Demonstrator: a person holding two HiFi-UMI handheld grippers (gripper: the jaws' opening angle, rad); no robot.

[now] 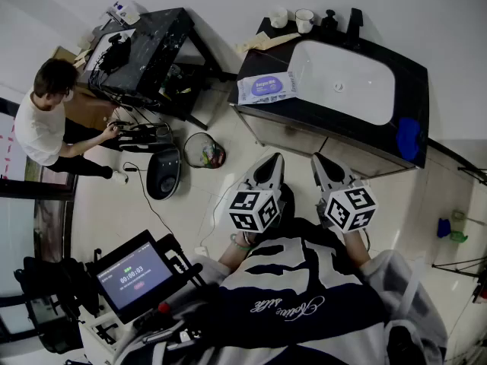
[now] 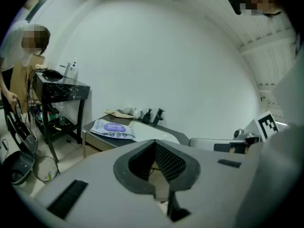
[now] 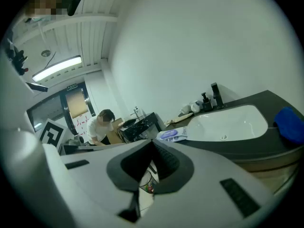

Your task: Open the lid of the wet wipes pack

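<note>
1. The wet wipes pack (image 1: 266, 88) lies flat on the left end of the dark counter (image 1: 327, 119), just beside the white basin (image 1: 346, 78), with its purple oval patch facing up
2. The left gripper (image 1: 272, 163) is held close to the person's chest, well apart from the pack. In the left gripper view its jaws are closed tip to tip with nothing between them, and the pack (image 2: 113, 128) shows beyond them to the left
3. The right gripper (image 1: 319, 162) is held alongside the left one, also short of the counter. Its jaws are pressed together and empty too, and the right gripper view shows the pack (image 3: 173, 134) far past their tips
4. On the counter's right end sits a blue cloth (image 1: 409, 138); two cups (image 1: 304, 20) stand at the back edge
5. Off to the left, another person (image 1: 42, 124) bends beside a black table (image 1: 148, 48) — well away from the counter
</note>
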